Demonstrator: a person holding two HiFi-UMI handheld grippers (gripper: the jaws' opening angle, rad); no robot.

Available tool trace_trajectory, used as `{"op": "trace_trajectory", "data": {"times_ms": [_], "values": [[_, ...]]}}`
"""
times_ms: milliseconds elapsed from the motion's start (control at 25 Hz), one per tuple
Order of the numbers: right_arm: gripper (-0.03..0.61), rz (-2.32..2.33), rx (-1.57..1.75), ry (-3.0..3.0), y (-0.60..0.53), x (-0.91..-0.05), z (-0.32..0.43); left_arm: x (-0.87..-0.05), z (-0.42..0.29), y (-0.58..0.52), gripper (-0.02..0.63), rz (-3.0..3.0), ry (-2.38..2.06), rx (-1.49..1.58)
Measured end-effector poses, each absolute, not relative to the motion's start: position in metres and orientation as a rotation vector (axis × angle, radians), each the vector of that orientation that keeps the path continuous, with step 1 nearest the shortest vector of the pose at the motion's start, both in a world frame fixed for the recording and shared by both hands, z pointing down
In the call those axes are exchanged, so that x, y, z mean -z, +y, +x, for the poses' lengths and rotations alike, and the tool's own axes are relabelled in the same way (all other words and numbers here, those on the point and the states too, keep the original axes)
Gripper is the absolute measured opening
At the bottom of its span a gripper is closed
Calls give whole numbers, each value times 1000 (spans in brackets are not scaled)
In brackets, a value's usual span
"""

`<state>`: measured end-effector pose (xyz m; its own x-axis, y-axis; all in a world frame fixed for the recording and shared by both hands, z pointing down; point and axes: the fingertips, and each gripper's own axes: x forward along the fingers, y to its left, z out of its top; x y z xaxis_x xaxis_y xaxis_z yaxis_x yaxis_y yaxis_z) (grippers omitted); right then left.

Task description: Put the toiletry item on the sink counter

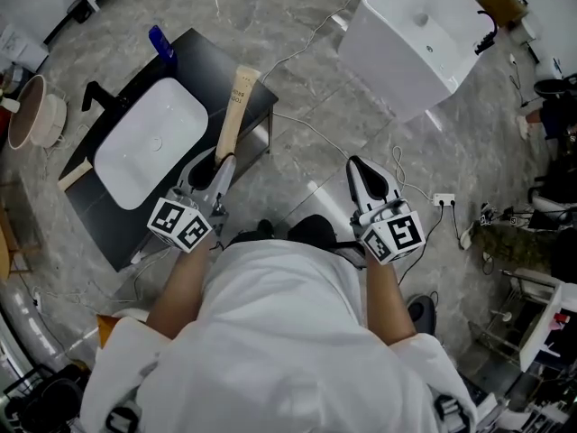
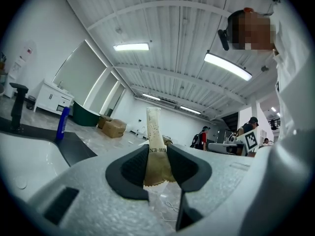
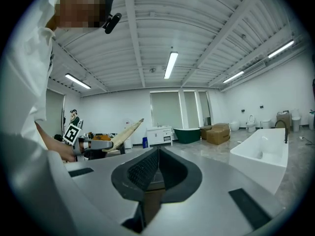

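Note:
The toiletry item is a long tan tube (image 1: 233, 111), and my left gripper (image 1: 219, 162) is shut on its lower end. It points up and away over the near right corner of the black sink counter (image 1: 224, 61). In the left gripper view the tube (image 2: 154, 146) stands upright, pinched between the two dark pads of the left gripper (image 2: 158, 167). My right gripper (image 1: 359, 168) hangs over the floor to the right, shut with nothing in it. In the right gripper view the right gripper (image 3: 156, 170) has its jaws together, and the tube (image 3: 126, 131) shows at the left.
The counter holds a white basin (image 1: 149, 141), a black faucet (image 1: 95, 95) and a blue bottle (image 1: 160, 41). A white freestanding tub (image 1: 416, 39) stands on the floor at the upper right. Cables (image 1: 315, 133) run over the grey floor. People stand far off in the room.

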<state>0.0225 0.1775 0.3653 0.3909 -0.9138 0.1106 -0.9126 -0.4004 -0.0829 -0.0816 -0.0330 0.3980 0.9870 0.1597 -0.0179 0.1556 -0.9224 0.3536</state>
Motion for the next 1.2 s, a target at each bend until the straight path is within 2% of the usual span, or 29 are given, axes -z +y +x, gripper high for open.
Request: {"op": "trace_trajectory", "data": {"times_ms": [280,840,1200], "values": [[15,-2553,244,1789,170,-377,71,-403,-39,-34,126,2768,156,-19],[15,-2343,219,2065,153,-364,220,-393,66,-21,124,2774,-155,1],[15,-2200,255,2221,157,-363,271,-375,86,-10,124,2764,-366,56]]}}
